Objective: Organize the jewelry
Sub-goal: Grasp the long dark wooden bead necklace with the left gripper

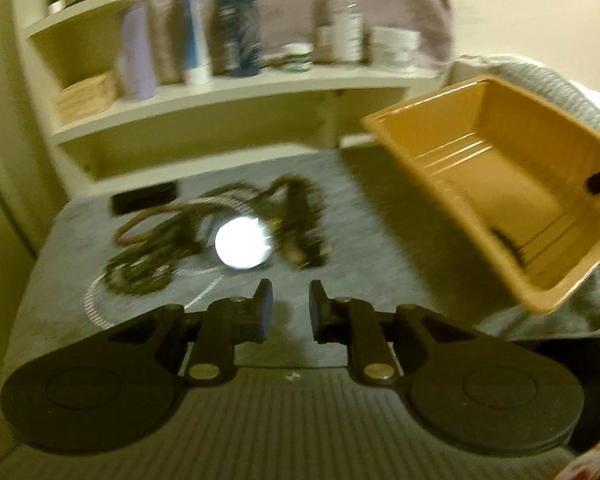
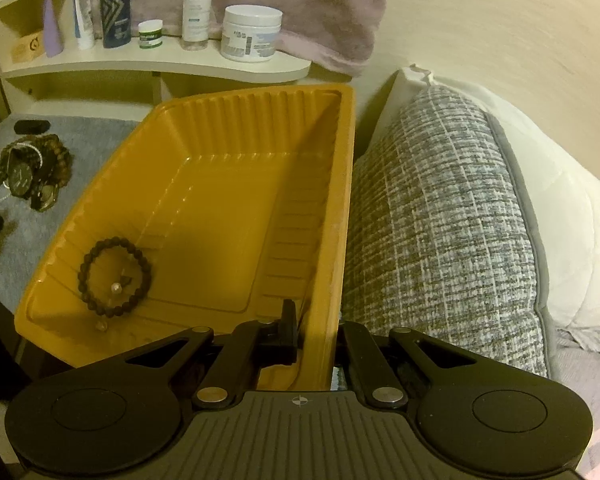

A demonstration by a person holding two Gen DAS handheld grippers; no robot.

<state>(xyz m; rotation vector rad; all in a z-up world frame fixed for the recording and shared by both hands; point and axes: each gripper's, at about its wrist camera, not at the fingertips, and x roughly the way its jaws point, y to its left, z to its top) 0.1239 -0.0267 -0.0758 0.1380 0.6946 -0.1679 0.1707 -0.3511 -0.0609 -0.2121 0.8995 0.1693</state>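
Your right gripper (image 2: 316, 336) is clamped on the near wall of the tilted orange tray (image 2: 236, 184), a dark beaded bracelet (image 2: 115, 278) lying inside. Your left gripper (image 1: 290, 308) hovers with jaws apart and empty. Beyond it, the tangled jewelry pile (image 1: 220, 228) rests on the grey mat (image 1: 364, 240).

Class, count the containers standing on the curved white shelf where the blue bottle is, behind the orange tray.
6: purple bottle, white tube, blue bottle, small green-labelled jar, clear pump bottle, large white jar. Others may be hidden.
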